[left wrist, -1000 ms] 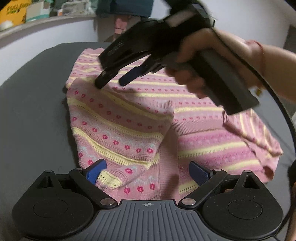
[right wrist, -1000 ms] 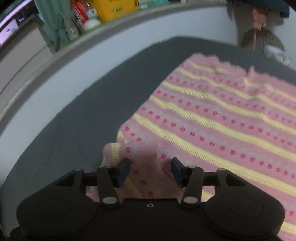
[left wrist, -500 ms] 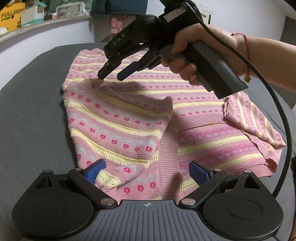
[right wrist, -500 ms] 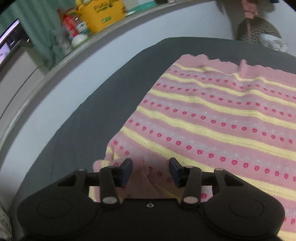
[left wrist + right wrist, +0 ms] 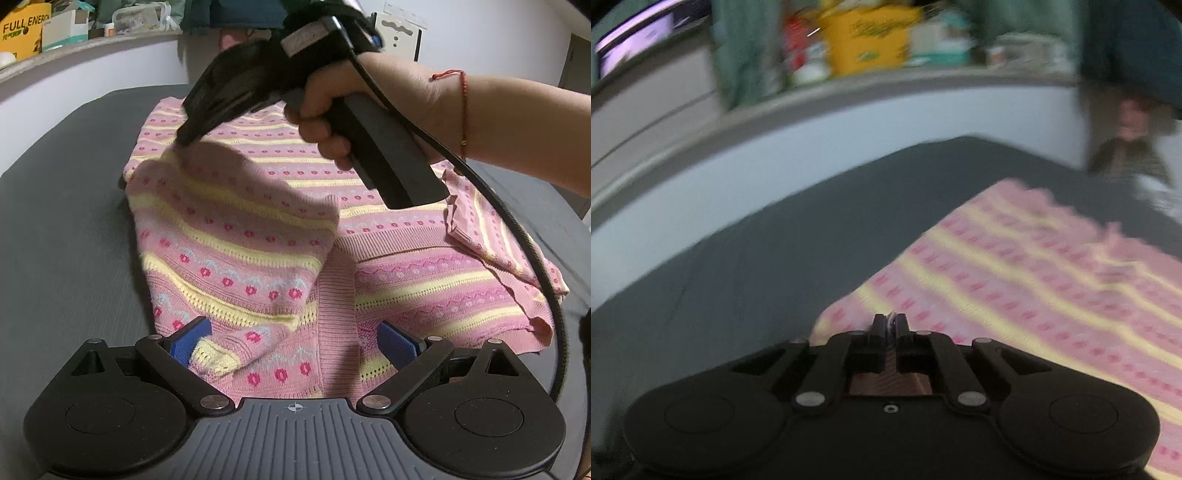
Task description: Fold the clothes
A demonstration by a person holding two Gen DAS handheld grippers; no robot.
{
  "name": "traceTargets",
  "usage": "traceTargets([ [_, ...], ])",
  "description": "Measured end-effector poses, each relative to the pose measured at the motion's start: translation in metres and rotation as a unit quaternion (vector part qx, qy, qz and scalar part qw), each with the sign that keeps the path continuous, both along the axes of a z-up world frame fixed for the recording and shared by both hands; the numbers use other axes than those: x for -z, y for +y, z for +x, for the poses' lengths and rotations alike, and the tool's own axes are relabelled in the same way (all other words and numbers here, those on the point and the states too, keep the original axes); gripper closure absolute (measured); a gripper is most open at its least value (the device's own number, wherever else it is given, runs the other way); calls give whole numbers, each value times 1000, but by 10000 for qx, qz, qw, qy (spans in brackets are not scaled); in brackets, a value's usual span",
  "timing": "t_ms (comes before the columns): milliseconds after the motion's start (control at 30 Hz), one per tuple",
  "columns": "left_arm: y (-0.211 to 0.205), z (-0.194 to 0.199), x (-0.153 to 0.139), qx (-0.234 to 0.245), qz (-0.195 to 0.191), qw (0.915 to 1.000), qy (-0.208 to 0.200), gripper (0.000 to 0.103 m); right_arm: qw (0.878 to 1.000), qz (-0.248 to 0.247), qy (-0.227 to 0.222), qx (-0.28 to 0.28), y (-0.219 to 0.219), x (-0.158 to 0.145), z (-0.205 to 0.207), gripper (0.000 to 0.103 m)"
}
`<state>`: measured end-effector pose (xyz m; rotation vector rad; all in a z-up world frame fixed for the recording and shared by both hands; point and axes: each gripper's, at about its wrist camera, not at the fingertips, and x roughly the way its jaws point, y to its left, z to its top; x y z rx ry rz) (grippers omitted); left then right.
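Observation:
A pink knitted sweater [image 5: 240,229] with yellow stripes and red flowers lies on a dark grey bed [image 5: 66,221]. My right gripper [image 5: 183,140], held by a hand [image 5: 369,99], is closing its jaws on the fabric at the far left shoulder corner and lifts that fold a little. In the right wrist view its fingertips [image 5: 890,325] meet with a sliver of sweater [image 5: 1015,280] pinched between them. My left gripper [image 5: 293,341] stands open at the near edge. The folded sleeve's yellow cuff [image 5: 218,356] lies beside its left pad, untouched.
A white wall with a shelf of boxes [image 5: 26,33] runs along the bed's far left side. The right gripper's black cable [image 5: 517,229] hangs over the sweater's right sleeve [image 5: 495,236]. Bare grey bed lies to the left of the sweater.
The right gripper's jaws have come together on the sweater's far left corner and raised it slightly. The right wrist view has tilted and blurred. The left gripper has kept still.

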<state>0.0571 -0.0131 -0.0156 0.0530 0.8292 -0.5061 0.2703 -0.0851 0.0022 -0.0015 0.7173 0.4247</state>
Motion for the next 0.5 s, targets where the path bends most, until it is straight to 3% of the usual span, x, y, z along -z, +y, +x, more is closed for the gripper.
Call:
traceTargets([
  [167,0,-1,-1,19,30,10000,-16,7,9978,-323,519,250,-1,23,10,96],
  [267,-1,-1,-2,40,73,10000,-36,7,9965,258,617,509,-19,15,5,78],
  [367,-1,-1,-2,61,116,9999,-56,7,9948,672,574,499,-38,-1,-15,75],
  [433,0,-1,-3,50,101,9999,-43,7,9939,665,785,405,-47,-4,-34,73],
  [500,1,-2,-3,20,47,10000,-16,7,9921,311,1032,644,-53,1,-55,72],
])
